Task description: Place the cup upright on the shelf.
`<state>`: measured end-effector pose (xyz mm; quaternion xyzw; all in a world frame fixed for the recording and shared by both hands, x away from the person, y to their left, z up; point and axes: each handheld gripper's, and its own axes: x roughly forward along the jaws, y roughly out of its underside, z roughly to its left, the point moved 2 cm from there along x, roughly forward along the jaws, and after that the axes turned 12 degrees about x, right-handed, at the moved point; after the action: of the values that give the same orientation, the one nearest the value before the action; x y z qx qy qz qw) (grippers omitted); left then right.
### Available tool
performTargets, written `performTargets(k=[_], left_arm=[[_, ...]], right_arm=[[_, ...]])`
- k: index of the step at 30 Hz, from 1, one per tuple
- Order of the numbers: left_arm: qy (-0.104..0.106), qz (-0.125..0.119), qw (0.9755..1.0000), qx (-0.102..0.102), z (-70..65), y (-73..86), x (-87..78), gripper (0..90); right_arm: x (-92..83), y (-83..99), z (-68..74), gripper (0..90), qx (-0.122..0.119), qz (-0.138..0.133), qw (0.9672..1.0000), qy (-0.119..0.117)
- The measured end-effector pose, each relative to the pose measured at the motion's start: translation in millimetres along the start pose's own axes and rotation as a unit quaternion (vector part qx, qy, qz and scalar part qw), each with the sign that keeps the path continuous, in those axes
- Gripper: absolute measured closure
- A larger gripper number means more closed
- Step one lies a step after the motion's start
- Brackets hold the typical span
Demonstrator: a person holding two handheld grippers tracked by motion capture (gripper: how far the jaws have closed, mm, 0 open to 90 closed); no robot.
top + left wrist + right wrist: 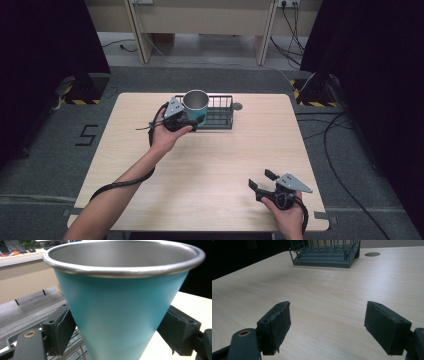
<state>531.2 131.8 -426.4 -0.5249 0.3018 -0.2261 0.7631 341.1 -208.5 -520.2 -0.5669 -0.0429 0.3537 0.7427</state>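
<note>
Where left tongs point(192, 121) clamp: teal cup point(117, 315) (steel rim, upright).

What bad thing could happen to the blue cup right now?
1. The cup narrows toward its base, and the left gripper squeezes it only low on its smooth sides, so it might slip or tip.
2. It hangs right at the wire rack, so it could bump the rack's rim on the way in.
3. The right gripper rests open, far off near the table edge, too far to catch it.
</note>
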Motion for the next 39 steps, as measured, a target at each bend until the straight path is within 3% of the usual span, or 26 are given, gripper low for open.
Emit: performTargets(k=[9,26,29,39], left_arm=[[-0.008,0.001,1.0,0.005,6.4,-9.4,9.8,18.8],[-0.031,0.012,0.9993,-0.017,24.0,-9.4,28.1,18.8],[-0.031,0.01,0.999,-0.029,26.6,-10.5,30.7,18.8],[-0.047,0.015,0.9983,-0.032,34.8,-15.0,40.0,18.8]], right_arm=[[-0.2,0.0,-0.2,21.7,0.001,-0.001,1.0,0.0],[-0.3,0.0,-0.3,21.6,0.003,-0.001,1.0,-0.002],[-0.4,0.0,-0.4,21.6,0.004,-0.001,1.0,-0.002],[-0.6,-0.2,-0.9,21.5,0.004,-0.002,1.0,-0.003]])
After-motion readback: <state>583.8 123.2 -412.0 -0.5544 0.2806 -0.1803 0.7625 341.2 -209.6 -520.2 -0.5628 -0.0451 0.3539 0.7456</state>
